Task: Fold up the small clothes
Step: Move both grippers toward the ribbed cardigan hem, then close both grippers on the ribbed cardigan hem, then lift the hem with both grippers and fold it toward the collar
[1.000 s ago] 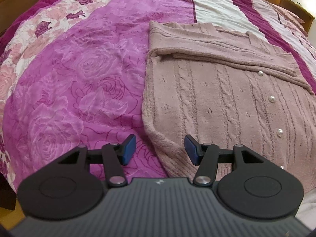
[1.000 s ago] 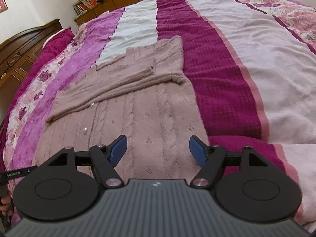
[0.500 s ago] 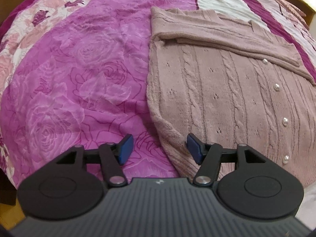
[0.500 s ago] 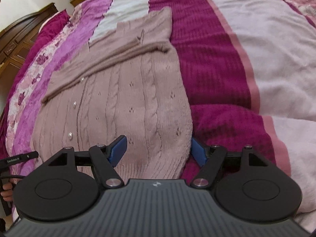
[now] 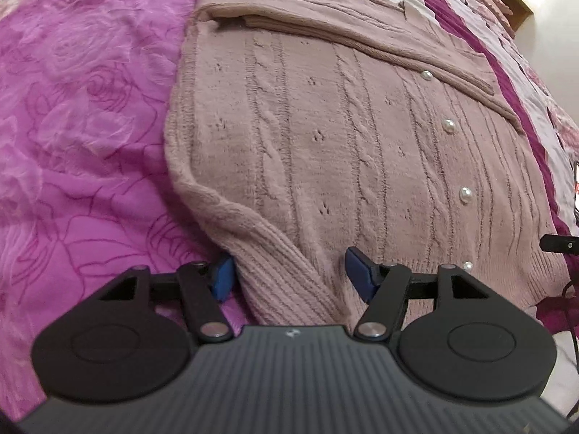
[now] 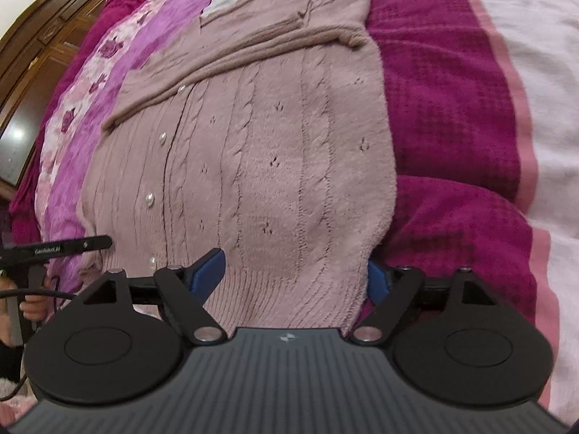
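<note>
A pink cable-knit cardigan [image 5: 325, 137] lies flat on a bed [image 5: 72, 108], spread out ahead of both tools. Its sleeves [image 5: 343, 25] are already folded across the chest at the far end, well ahead of the tips. The body below them is not yet folded.

The left hand-held gripper [image 5: 286, 275] sits at the near left corner of the ribbed hem [image 5: 286, 289]. Its jaws stand partly open and straddle that corner: the left pad is outside the cardigan's edge over the bedspread, the right pad over the knit. The pads are not pressing on the fabric, so nothing is held.

The right hand-held gripper [image 6: 293, 271] is at the near right corner of the hem. Its jaws have just been opening and now stand wide, with the corner between them but not pinched. Its right pad is partly hidden behind the cardigan's edge.

The likely remaining work is gripping both hem corners and folding the body up toward the sleeves.
</note>
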Available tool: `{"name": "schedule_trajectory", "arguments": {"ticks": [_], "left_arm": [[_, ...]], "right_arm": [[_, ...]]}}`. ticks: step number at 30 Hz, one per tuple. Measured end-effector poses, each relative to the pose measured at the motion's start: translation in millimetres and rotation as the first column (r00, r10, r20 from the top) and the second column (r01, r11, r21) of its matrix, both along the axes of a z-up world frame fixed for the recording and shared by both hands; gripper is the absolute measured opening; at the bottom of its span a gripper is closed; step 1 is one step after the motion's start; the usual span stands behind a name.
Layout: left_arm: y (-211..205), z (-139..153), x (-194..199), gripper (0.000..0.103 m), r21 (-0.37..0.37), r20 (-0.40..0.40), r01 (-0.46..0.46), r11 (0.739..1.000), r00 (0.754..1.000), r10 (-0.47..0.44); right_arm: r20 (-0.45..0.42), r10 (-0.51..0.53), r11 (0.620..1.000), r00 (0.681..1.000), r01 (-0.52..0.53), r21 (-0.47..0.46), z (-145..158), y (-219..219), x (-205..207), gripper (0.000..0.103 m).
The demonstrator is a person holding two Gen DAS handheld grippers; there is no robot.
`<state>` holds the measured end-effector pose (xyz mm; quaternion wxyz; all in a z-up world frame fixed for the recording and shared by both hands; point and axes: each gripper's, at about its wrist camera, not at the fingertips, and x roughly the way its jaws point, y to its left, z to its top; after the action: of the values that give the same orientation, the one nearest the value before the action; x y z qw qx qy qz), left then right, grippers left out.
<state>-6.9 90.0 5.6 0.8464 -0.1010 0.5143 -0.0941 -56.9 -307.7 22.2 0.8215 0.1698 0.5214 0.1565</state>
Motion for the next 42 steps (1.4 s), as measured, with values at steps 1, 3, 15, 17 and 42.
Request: {"name": "schedule_trajectory", "arguments": {"ticks": [1,3,15,17,42], "left_arm": [[0,-1,2,0.064,-0.004,-0.001,0.000,1.000,1.000,0.000],[1,-3,5,0.064,-0.016,-0.003,-0.005,1.000,1.000,0.005],[-1,-2,4,0.064,-0.015,0.002,0.022,1.000,1.000,-0.022],[-2,-1,3,0.059,-0.012,0.008,0.018,1.000,1.000,-0.018],[17,70,-8,0.016,-0.349,0.240,-0.087,0.933,0.954,0.178]], "right_arm": [[-0.006,-0.002,1.000,1.000,0.002,-0.001,-1,1,2,0.085],[-0.015,0.010,1.000,1.000,-0.011,-0.018,-1,6,5,0.087],[-0.087,0.155,0.984,0.984,-0.162,-0.081,-4,53,7,0.086],[-0.068,0.143,0.984,0.987,-0.149,-0.093,-5,59,8,0.082],[0.257,-0.237,0.930,0.937,0.142,0.339,29,-8,-1,0.008]]}}
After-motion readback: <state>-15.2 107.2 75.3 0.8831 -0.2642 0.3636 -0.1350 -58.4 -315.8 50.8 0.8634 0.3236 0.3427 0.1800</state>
